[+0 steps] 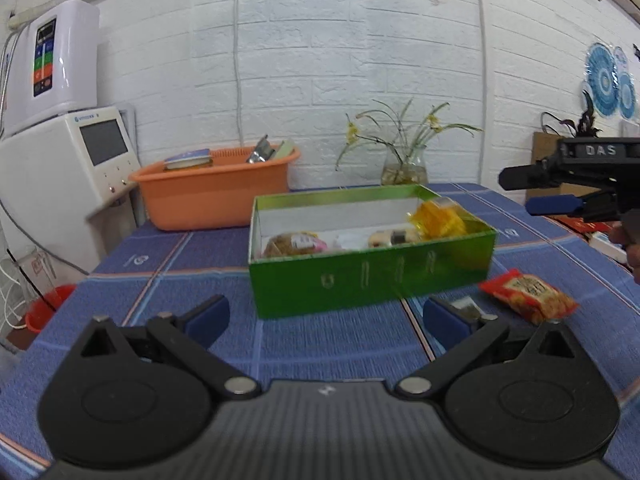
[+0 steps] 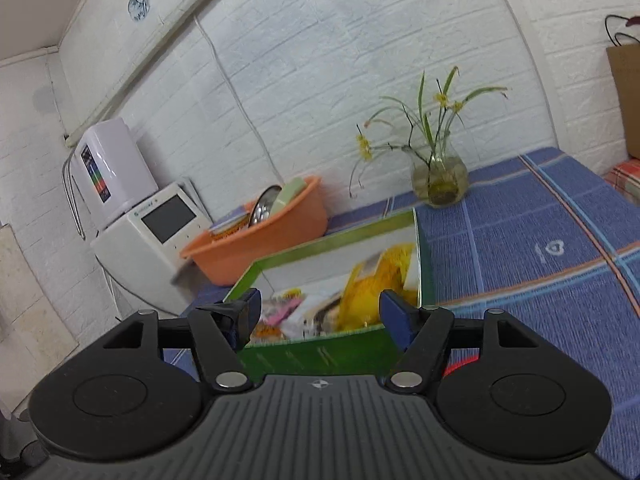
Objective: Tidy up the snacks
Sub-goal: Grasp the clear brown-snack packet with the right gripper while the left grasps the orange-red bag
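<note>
A green box stood open on the blue checked tablecloth, near the middle of the table, with several snacks already inside: a brown bun at its left end, a small wrapped roll toward the right, and a yellow packet propped against the right wall. One red packet lay outside on the cloth, just right of the box's near right corner. The left gripper hung low over the near side of the table, its jaws wide apart and holding nothing, the box straight ahead of it. The right gripper came in from the right, above the table and level with the box's far right corner; its own camera showed its jaws apart and empty, framing the box's near wall and the yellow packet beyond. Behind the box, an orange basin with dishes sat at the far left of the table, and a glass vase of thin green stems stood at the far edge against the white brick wall. A white appliance with a small screen stood off the table's left end, a tall white unit on top of it.
</note>
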The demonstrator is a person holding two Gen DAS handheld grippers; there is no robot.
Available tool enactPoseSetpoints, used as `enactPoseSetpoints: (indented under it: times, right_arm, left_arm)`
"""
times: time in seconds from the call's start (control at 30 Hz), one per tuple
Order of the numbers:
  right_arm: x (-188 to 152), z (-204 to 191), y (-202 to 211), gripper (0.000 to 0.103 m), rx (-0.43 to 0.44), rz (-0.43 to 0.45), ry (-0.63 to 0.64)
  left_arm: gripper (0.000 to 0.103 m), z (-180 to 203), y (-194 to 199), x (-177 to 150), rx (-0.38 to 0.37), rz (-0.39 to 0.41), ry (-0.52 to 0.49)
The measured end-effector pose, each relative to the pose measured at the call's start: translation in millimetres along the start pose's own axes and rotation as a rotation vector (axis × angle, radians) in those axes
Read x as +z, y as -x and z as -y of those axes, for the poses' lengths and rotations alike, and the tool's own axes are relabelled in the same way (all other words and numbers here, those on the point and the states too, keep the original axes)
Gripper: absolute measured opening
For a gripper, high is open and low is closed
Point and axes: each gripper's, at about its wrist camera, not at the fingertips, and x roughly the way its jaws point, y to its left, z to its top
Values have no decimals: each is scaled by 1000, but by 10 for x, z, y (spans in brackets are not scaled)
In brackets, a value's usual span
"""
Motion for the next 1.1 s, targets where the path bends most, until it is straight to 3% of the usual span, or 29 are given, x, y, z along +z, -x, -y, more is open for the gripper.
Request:
enactPoseSetpoints:
  times: [0.13,0.27,0.5,0.6,0.73,0.83,0.9,0.93,0.97,1.1]
  right_arm:
    - [-296,-15,45,103,-1,-68,-60]
    - [-484,-92,-83,103,-40,-153,-93]
    - [-687,-312,-270,103,-145,-249,66]
    - [-716,-355,-375,103,-163,-297,138]
    - [-767,-351,-495,103,-194,-345,189]
    - [-817,-344,-507,102,-157,-339,225]
    - [-853,-379,-482,71,-142,-333,278]
    - [-877,-407,-460,64,-138,-325,304]
    - [-891,-419,-437,64,-127,-321,318]
    - [-927,-513,-308,64,-137,-244,371]
  left_arm:
    - [103,38,167,-258,-142,-24,-35]
    - [103,75,135,-377,-236,-45,-79]
    - [103,110,-180,-516,-427,-179,-104]
    - [103,77,-313,-561,-487,-239,-61]
    - [103,66,-295,-594,-501,-241,-63]
    - [99,115,-224,-642,-470,-233,-96]
    - [83,145,-145,-671,-432,-229,-112]
    - [74,144,-96,-681,-411,-227,-111]
    - [53,128,-42,-690,-396,-226,-105]
    - [53,4,84,-732,-346,-221,-24]
